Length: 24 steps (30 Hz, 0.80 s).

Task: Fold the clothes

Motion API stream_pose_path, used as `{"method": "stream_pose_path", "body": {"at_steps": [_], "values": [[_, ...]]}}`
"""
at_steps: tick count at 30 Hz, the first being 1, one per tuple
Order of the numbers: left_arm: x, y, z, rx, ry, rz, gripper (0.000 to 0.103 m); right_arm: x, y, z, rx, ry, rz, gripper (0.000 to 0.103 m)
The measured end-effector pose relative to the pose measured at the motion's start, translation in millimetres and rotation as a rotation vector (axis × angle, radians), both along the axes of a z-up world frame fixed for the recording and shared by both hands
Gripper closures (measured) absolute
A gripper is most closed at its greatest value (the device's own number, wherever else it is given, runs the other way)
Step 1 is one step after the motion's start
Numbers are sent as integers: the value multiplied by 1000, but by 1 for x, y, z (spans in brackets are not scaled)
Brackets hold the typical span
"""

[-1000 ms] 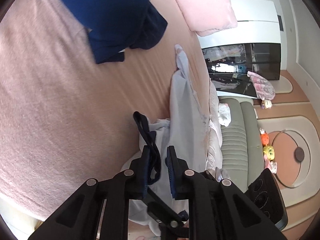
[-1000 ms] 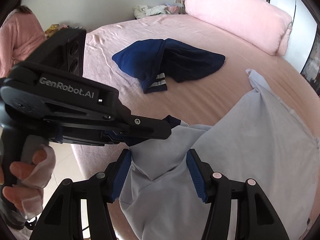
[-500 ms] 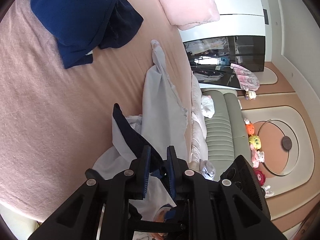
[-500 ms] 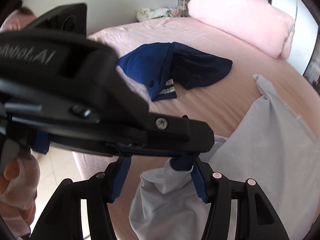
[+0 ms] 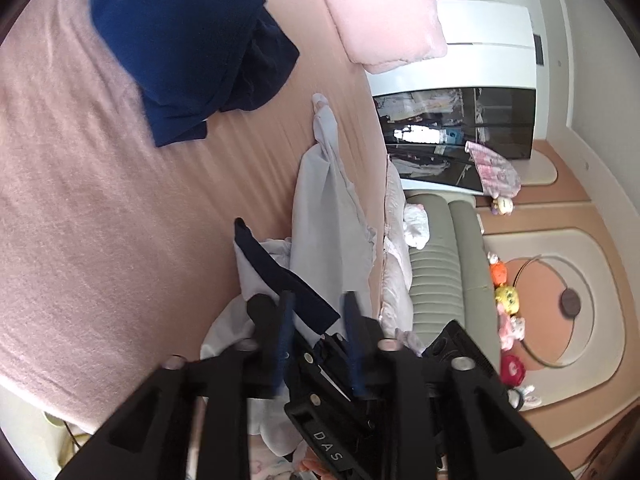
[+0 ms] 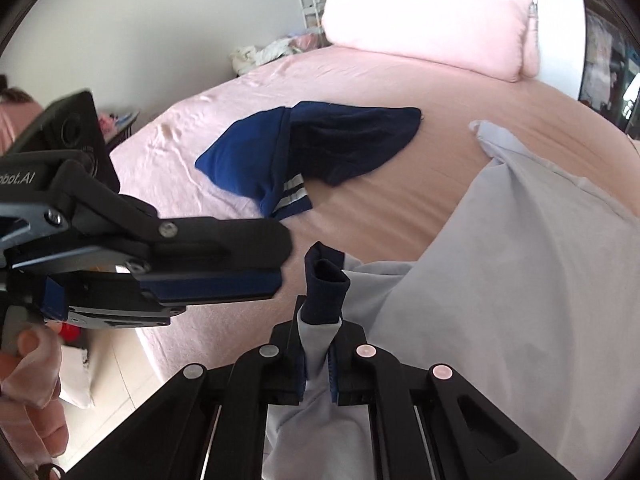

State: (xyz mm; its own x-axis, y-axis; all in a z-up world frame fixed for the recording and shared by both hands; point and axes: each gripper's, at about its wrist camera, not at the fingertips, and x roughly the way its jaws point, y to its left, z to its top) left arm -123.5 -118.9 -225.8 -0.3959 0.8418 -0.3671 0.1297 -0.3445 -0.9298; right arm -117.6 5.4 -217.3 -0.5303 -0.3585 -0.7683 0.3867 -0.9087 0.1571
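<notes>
Right wrist view: right gripper [image 6: 318, 344] nearly closed, blue pads pinching a bunched sleeve of the pale grey garment [image 6: 500, 300] just below its navy cuff [image 6: 324, 292]. Sticks up out of the jaws, that cuff, open end pointing far and slightly left. Spreads from the pinch to the right across the near part of the pink bed [image 6: 360, 80], long axis running from the near edge toward the far right, ending in a narrow twisted tip aimed at the pink pillow [image 6: 428, 20]. Just left of the cuff, apart from it by a small gap: left gripper [image 6: 276, 264] seen side-on, gripped at its handle by the person's left hand [image 6: 28, 372]. Further off, near the middle of the bed and well apart from the grey cloth: crumpled blue garment [image 6: 304, 152] with white stripes at one hem. From the left wrist view: left gripper [image 5: 316, 308] with jaws parted by a clear gap, closed on nothing; navy cuff [image 5: 280, 276] lying as a dark band slanting through the space in front of the fingers, whether touching a pad cannot be told. Same grey garment [image 5: 328, 216] stretching away along the right edge of the bed [image 5: 80, 200], narrow end far, blue garment [image 5: 188, 48] beyond on the left.
</notes>
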Motion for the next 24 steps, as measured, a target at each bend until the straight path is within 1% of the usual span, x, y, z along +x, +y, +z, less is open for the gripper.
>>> {"method": "stream_pose_path", "body": {"at_steps": [1, 3, 5, 7, 8, 11, 15, 19, 22, 24], "values": [[0, -4, -2, 20, -10, 22, 25, 2, 5, 0, -17, -4, -9, 97], [2, -11, -6, 57, -18, 60, 24, 4, 12, 0, -53, -11, -26, 97], [2, -14, -10, 110, -23, 71, 24, 6, 19, 0, -86, -20, -45, 97], [-1, -14, -13, 128, -37, 69, 24, 9, 26, 1, -118, -30, -64, 97], [-3, -12, -13, 108, -45, 69, 24, 8, 29, -1, -134, -39, -69, 97], [-12, -1, -11, 10, -69, 50, 24, 17, 45, 2, -180, -56, -92, 97], [-28, 22, -12, -72, -94, -27, 24, 14, 54, 1, -235, -77, -115, 97], [-39, 44, -14, -204, -115, -67, 24, 14, 62, -2, -272, -95, -124, 97], [-43, 54, -13, -251, -99, -73, 25, 14, 67, -4, -300, -109, -132, 97], [-44, 58, -11, -265, -85, -76, 25, 14, 70, -5, -317, -117, -137, 97]]}}
